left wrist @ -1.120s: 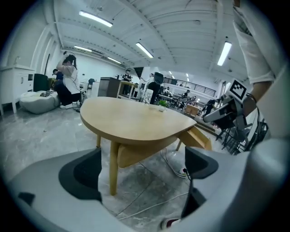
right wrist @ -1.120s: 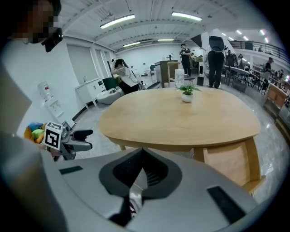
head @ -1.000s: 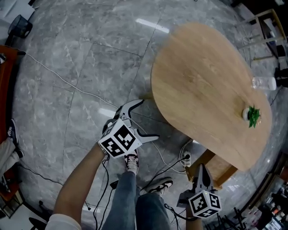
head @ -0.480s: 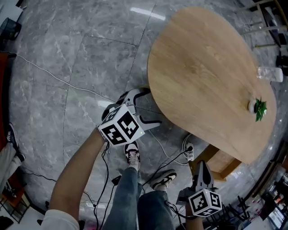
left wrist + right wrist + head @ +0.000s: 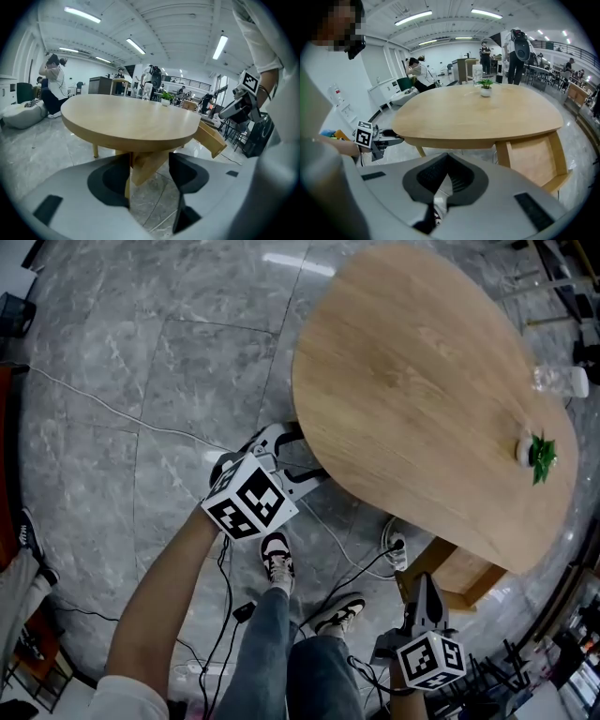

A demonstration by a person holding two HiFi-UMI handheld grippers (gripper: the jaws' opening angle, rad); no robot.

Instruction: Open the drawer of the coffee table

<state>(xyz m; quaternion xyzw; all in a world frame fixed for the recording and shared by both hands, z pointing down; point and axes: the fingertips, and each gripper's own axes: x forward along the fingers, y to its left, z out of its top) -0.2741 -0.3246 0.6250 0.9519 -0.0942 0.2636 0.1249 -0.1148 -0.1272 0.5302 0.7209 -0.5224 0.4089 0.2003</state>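
Drawer sits just ahead of the right tool at the lower right of the head view. It is a wooden box jutting from under the desk, and it seems already part way out. That tool's jaws are pressed together on nothing.

The left tool is at frame centre by the desk's near rim, well apart from the drawer. Its jaws are half spread and have just been closing, with only the distant wooden leg showing through the gap.

Several things could go wrong, as I judge it:
- The left tool may close on the rim or on air, nowhere near the drawer.
- A hard tug could drag the desk and topple the plant and the bottle at upper right.
- The cables on the floor beside the feet could snag.

The left forearm rises from lower left, its tool aimed toward upper right and slightly downward. The right tool enters at the bottom edge and points up the frame, tilted steeply down.
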